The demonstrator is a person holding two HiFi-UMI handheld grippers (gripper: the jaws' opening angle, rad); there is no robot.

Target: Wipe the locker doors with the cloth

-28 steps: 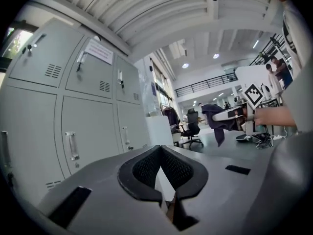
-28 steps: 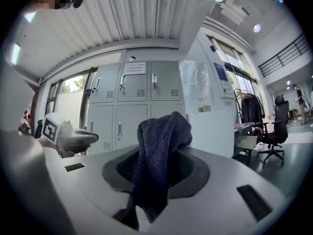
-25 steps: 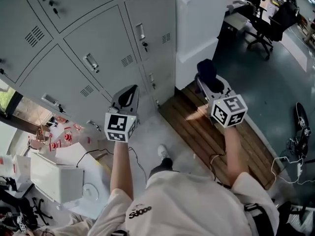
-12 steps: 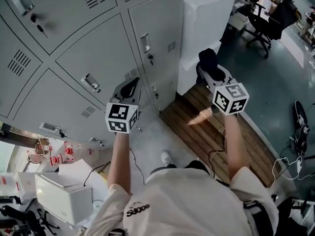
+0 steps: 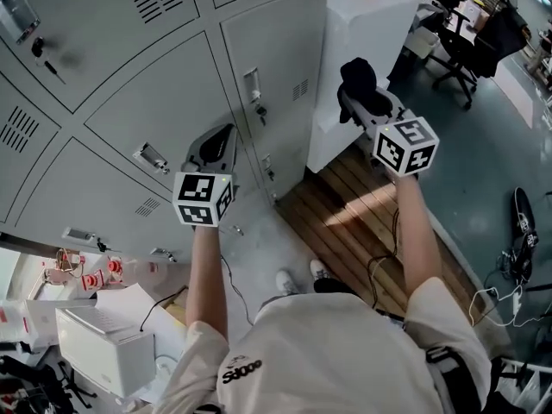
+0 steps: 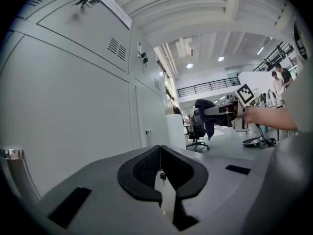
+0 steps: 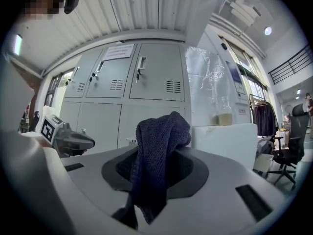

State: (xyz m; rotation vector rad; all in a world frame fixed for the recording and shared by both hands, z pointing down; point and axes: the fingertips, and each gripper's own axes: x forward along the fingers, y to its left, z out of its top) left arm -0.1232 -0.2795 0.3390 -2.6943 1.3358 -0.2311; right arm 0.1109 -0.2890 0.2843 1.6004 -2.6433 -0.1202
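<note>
Gripping the dark blue cloth (image 7: 157, 151) in the right hand-held gripper (image 5: 362, 102), I am holding it up in front of the place where the grey locker doors (image 5: 164, 102) are meeting the white cabinet (image 5: 366, 33) beside them; the jaws are clamping the cloth near its middle, so that one part is bunching above them and a fold is hanging down over the front of the tool; in the left gripper view the cloth is showing in open air, apart from the doors. I am carrying the left hand-held gripper (image 5: 217, 145) with its jaws pressed together and nothing between them; it is pointing along the face of the lockers, close to a lower door with a latch handle (image 5: 150, 157) and vent slots, and I cannot tell whether it is touching that door. Both arms are reaching forward from a white shirt (image 5: 336, 360), well apart from each other. On the floor, a slatted wooden platform (image 5: 362, 222) is lying under the right arm; an office chair (image 5: 461, 46) is standing beyond the cabinet; a white box (image 5: 90, 343) is sitting down at the left.
</note>
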